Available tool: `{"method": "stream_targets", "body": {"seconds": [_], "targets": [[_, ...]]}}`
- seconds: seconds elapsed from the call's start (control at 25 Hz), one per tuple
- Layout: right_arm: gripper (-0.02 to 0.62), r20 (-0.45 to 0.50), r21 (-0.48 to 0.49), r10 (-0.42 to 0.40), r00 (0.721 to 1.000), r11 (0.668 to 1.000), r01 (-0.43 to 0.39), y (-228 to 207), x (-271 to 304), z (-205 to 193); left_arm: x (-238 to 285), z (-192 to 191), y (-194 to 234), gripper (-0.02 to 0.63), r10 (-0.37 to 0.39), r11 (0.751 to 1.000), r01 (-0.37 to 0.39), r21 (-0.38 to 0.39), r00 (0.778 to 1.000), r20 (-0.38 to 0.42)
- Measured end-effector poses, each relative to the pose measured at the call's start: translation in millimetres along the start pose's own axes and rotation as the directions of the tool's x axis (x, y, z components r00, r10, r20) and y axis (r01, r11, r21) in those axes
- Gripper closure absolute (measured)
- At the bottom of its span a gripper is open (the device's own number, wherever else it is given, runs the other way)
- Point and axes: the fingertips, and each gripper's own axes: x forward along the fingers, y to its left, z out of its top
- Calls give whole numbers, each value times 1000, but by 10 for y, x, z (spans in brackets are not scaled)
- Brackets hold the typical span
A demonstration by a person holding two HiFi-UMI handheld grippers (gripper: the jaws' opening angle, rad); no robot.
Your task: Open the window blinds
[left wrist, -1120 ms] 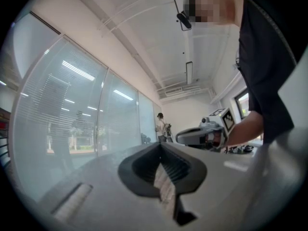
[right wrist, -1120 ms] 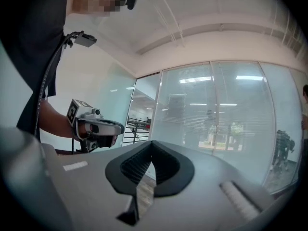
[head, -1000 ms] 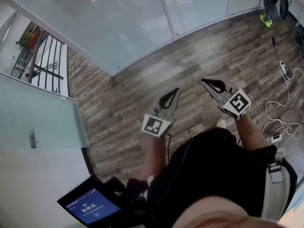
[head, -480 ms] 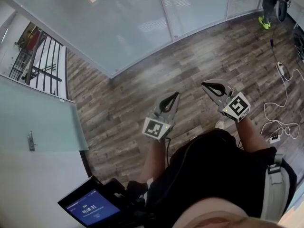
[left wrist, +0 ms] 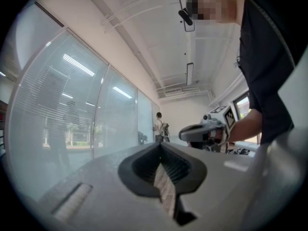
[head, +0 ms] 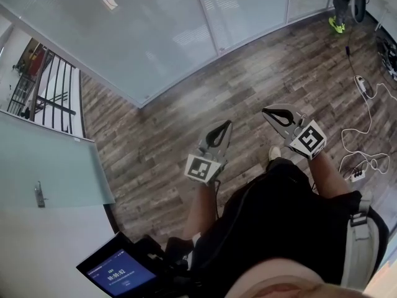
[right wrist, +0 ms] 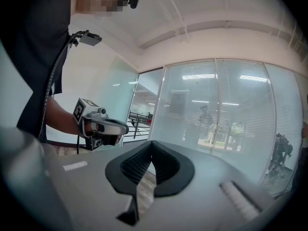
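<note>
The slatted blinds (head: 155, 30) hang behind a long glass wall across the wooden floor from me; they also show in the left gripper view (left wrist: 72, 114) and the right gripper view (right wrist: 226, 109). My left gripper (head: 227, 123) is held level at waist height, shut, with nothing between its jaws (left wrist: 160, 146). My right gripper (head: 265, 110) is beside it, also shut and empty (right wrist: 152, 143). Both point toward the glass and are well short of it. Each gripper shows in the other's view: the right one (left wrist: 202, 131) and the left one (right wrist: 103, 126).
White cables and a power strip (head: 363, 160) lie on the floor at the right. A person (head: 341, 5) stands at the far right end of the glass. A frosted door with a handle (head: 39, 194) is at the left, beside a railing (head: 43, 85). A tablet (head: 118, 270) is at the bottom left.
The head view has shifted slightly, so the floor and glass sit a little differently. Both grippers stay shut and in much the same place.
</note>
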Motion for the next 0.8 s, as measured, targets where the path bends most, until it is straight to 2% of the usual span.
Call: {"method": "stream_targets", "body": {"seconds": [0.28,0.64,0.8], "targets": [[589,11,17,-15,1000,1000,15,-170,-9,-39,26,-48,87,603,28,1000,-28,-7,1000,-13],[589,42,47,0,999,999,-2,-705,358,-126,324,-137,490,603,83,996,-84,-12,995,-57],[589,40,48,18,999,999,-20,-1009,510,-244,607,-215,605,603,86,996,-86,-2,994,-69]]}}
